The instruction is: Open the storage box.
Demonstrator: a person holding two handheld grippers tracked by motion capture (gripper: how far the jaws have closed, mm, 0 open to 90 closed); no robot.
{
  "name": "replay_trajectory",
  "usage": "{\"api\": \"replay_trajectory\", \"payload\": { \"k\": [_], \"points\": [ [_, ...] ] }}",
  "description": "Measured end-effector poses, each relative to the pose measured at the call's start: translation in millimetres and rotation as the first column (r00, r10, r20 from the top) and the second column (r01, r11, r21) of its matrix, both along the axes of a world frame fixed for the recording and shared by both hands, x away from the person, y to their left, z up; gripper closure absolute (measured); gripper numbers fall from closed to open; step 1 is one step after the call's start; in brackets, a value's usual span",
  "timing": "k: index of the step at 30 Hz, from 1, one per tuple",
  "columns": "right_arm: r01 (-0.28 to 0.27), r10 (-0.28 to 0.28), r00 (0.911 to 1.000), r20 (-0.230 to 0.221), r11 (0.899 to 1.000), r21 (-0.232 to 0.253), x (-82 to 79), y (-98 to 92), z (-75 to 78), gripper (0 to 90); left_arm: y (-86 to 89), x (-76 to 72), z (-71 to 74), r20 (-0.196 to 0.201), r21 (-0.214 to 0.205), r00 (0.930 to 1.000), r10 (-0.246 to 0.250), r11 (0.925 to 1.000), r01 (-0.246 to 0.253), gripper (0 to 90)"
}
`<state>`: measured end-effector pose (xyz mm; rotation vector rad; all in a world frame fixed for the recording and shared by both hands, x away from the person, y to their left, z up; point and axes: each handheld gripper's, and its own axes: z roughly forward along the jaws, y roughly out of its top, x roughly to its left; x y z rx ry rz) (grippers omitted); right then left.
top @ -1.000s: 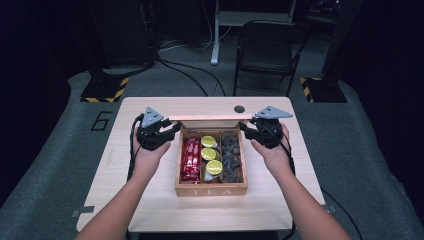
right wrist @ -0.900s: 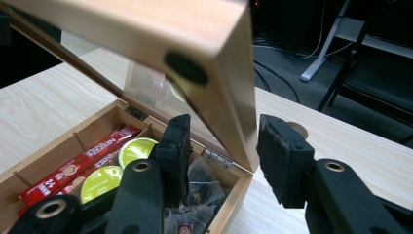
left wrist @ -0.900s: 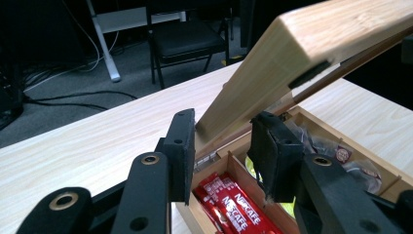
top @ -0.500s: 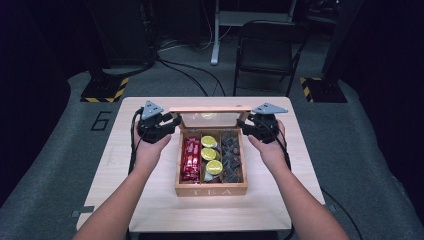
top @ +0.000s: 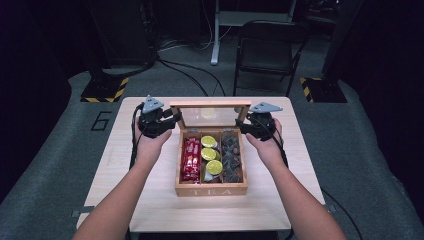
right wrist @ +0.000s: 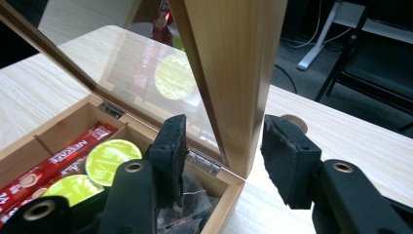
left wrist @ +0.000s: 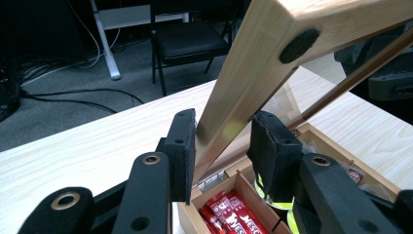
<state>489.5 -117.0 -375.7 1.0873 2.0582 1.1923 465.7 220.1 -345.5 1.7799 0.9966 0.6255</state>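
box: light wooden tea box point(top: 211, 189) mid-table, its glass-paned wooden lid point(top: 210, 113) raised.
left gripper point(left wrist: 221, 146): pinching lid's left edge.
right gripper point(right wrist: 224, 141): jaws just opening, straddling lid's right edge.

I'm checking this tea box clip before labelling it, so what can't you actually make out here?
- Dark packets in the tea box: high view, too small to identify.
- Red sachets: left gripper view, cut off by the bottom edge and jaws.
- Round thing on the table: right gripper view, half hidden behind a jaw pad.
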Motion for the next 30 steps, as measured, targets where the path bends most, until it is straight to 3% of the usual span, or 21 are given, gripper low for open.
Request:
{"api": "replay_trajectory", "payload": {
  "k": [30],
  "points": [
    [0.012,-0.013,0.9998,-0.016,0.999,-0.031,23.9,7.3,-26.4,49.4,-1.1,19.9,6.2,-0.022,-0.006,0.9996,0.016,0.9999,-0.016,63.3]
  ]
}}
